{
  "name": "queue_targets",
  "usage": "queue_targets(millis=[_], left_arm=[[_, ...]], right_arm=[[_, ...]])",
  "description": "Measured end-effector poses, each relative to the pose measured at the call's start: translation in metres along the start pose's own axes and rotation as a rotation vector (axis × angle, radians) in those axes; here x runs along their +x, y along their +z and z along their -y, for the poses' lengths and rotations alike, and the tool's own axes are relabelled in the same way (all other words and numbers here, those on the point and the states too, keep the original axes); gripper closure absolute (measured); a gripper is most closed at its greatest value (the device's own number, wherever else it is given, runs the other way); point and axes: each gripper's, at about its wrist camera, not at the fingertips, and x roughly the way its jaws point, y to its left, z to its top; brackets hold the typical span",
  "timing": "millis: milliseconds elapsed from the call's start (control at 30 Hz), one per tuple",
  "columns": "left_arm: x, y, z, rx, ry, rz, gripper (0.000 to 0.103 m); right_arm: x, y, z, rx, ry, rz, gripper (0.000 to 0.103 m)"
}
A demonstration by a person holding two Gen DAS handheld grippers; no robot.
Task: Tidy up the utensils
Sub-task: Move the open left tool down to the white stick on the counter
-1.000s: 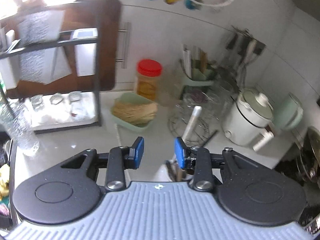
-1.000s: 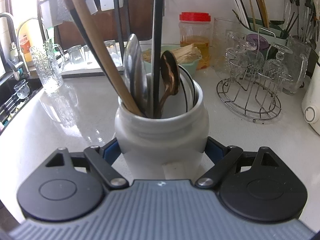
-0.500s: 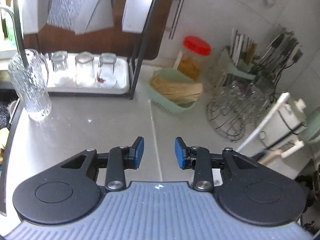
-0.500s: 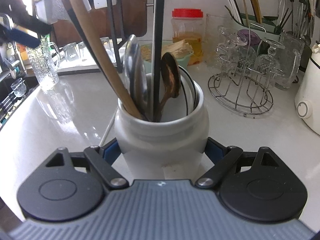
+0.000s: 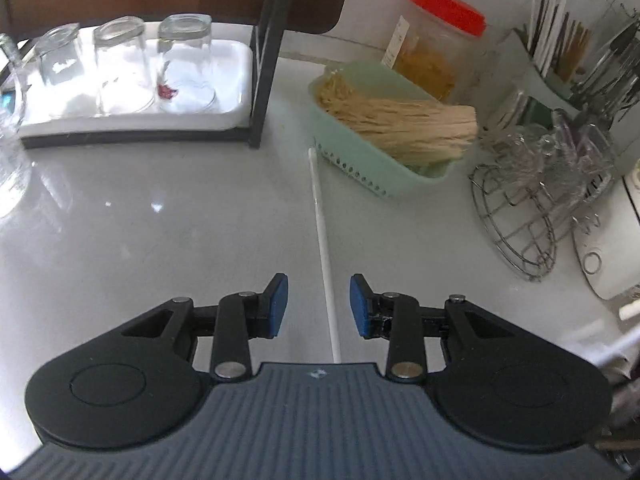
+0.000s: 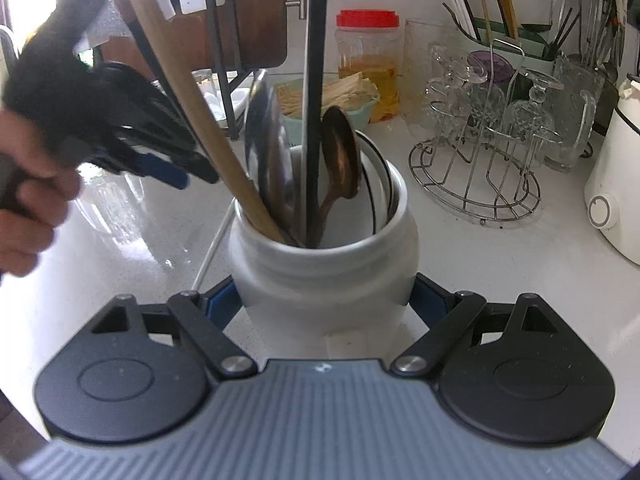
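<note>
Down toward the surface (image 5: 160,248) my left tongs (image 5: 319,306) have dropped since a second ago, and the white chopstick (image 5: 322,236) now lies between their parted, empty pads, touching neither. It looks light, stiff and slick; I'd pinch it near its middle.

From the right view, my right tongs (image 6: 326,304) stay clamped on the white crock (image 6: 324,272), which stands on the surface holding spoons and ladles; glazed, likely heavy and breakable. My left hand (image 6: 28,184) comes in blurred beside it.
</note>
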Motion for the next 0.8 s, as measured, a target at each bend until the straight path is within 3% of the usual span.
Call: queue_targets(millis=[600, 800], left_arm=[[0.067, 0.045, 0.013, 0.082, 0.079, 0.082, 0.066], [0.081, 0.057, 0.018, 0.115, 0.098, 0.08, 0.077]], right_arm=[[0.001, -0.001, 0.001, 0.014, -0.01, 0.004, 0.012], [0.0, -0.003, 0.0, 0.021, -0.009, 0.006, 0.012]])
